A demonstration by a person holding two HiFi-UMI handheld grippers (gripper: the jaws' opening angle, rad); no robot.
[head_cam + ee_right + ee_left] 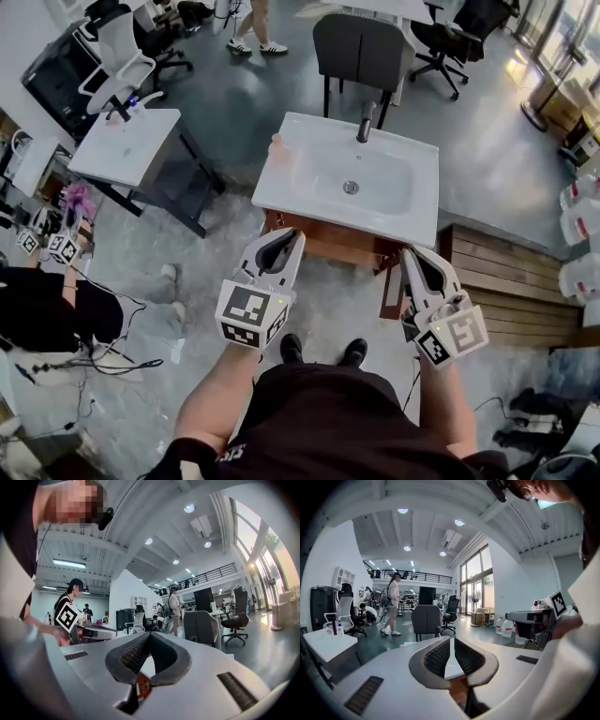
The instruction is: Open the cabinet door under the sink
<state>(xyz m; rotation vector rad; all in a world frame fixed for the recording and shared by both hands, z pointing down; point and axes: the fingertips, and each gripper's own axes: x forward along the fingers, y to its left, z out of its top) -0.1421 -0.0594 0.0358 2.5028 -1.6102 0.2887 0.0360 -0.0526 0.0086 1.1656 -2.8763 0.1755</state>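
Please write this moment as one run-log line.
left hand-held gripper: slightly open, empty | right hand-held gripper: shut, empty | brown wooden cabinet door: looks open

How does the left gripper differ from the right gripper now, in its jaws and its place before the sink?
The left gripper has its jaws a narrow gap apart; the right gripper has them together at the tips. In the head view the left gripper is before the sink's left front corner, the right gripper before its right front corner, near the cabinet door. Both are empty and point toward the sink.
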